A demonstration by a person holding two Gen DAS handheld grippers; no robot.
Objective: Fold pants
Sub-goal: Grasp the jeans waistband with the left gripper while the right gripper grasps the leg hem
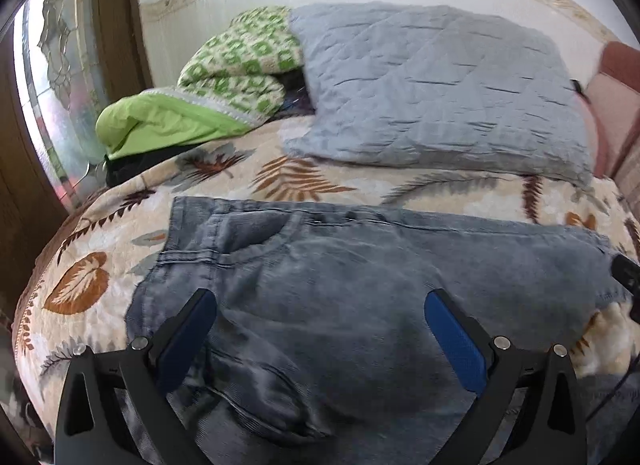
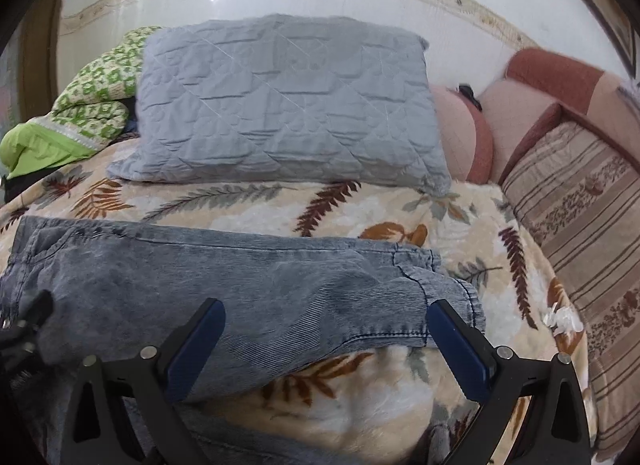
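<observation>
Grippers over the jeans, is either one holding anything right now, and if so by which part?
Nothing is held. The left gripper and right gripper are both open above the grey jeans, which lie on the leaf-print blanket.

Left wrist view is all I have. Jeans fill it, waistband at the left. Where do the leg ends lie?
Observer: In the right wrist view the pants end in two hems, one lying over the other, on the leaf-print blanket.
Operator: Right hand-held gripper holding anything?
Observer: No. The right hand-held gripper is open above the lower hem, nothing between its fingers.
Operator: What's beyond the hems?
Observer: A striped cushion along the bed's right side, with pink cushions behind it.
Operator: Left one?
Observer: The left hand-held gripper is open too, over the seat of the pants.
</observation>
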